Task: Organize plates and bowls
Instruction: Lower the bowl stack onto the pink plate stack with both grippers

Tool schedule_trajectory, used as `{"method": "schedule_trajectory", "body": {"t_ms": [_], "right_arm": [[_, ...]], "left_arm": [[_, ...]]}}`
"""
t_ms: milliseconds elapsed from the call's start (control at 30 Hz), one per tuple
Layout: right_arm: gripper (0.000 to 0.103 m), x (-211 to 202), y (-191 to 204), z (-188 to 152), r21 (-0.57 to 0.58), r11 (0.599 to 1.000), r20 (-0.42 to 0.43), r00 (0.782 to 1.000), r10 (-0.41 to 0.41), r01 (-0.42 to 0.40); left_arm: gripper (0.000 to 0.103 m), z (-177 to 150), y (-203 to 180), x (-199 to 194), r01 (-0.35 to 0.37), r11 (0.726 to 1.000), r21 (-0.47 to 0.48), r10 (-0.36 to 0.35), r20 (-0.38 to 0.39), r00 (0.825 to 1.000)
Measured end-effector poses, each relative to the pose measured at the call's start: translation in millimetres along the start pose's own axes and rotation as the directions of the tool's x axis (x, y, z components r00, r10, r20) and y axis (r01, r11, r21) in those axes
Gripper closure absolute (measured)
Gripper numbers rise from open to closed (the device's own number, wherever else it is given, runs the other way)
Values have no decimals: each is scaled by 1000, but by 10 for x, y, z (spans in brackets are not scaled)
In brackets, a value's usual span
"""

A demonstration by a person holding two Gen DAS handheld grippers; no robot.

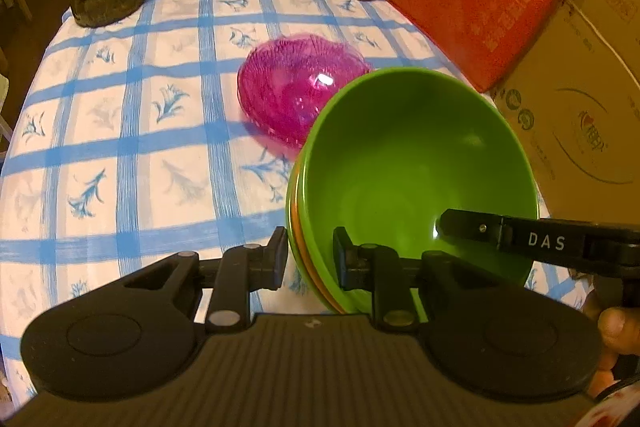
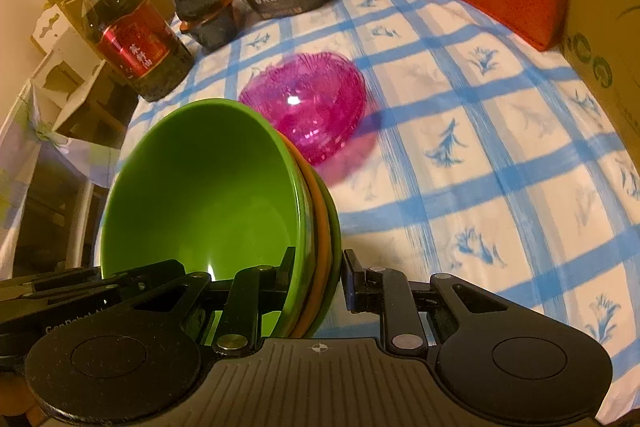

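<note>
Stacked bowls point(image 1: 404, 163), green over orange over green, sit tilted with their rim pinched between the pads of the left gripper point(image 1: 310, 257); beyond its fingertips a pink translucent bowl point(image 1: 296, 91) lies on the checked tablecloth point(image 1: 120, 131). Right wrist view: the right gripper point(image 2: 318, 279) clamps the stack's opposite rim point(image 2: 316, 227), with the pink bowl point(image 2: 316, 99) ahead of the fingers.

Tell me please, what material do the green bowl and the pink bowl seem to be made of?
Green bowl: probably melamine or glazed ceramic; opaque, smooth, glossy, with a small bright highlight inside. The look leaves it open.
Pink bowl: likely clear tinted plastic, possibly glass; the tablecloth shows through its ribbed wall, and it casts a pink-tinted shadow.
</note>
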State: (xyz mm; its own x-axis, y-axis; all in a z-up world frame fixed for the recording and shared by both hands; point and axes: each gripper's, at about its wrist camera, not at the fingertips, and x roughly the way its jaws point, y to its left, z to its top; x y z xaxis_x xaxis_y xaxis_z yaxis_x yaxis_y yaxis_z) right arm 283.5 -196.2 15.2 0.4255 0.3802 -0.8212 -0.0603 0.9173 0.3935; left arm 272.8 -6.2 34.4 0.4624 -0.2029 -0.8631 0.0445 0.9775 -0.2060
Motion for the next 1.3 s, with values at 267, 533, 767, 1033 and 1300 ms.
{"method": "schedule_trajectory", "body": {"t_ms": [267,533,767,1033,1300], "right_arm": [[81,39,33,380,-10,1000,15,1000,14,-14],[81,207,42,894,-15,1000,28,999,27,-27],[81,542,-39,1352,2,999,16,999,38,-38],[81,1066,-140,1544,16,999,-42,998,39,-39],[81,1379,-243,1557,25,999,-82,996,38,-36]], "left_arm": [[82,373,29,44,-5,1000,-2,5,18,1000],[82,863,79,193,-7,1000,-16,7,38,999],[82,1312,138,502,-20,1000,-23,21,38,999],[82,1467,338,970,-30,998,-57,30,-10,1000],[82,1442,478,1266,-23,996,-81,21,-31,999]]}}
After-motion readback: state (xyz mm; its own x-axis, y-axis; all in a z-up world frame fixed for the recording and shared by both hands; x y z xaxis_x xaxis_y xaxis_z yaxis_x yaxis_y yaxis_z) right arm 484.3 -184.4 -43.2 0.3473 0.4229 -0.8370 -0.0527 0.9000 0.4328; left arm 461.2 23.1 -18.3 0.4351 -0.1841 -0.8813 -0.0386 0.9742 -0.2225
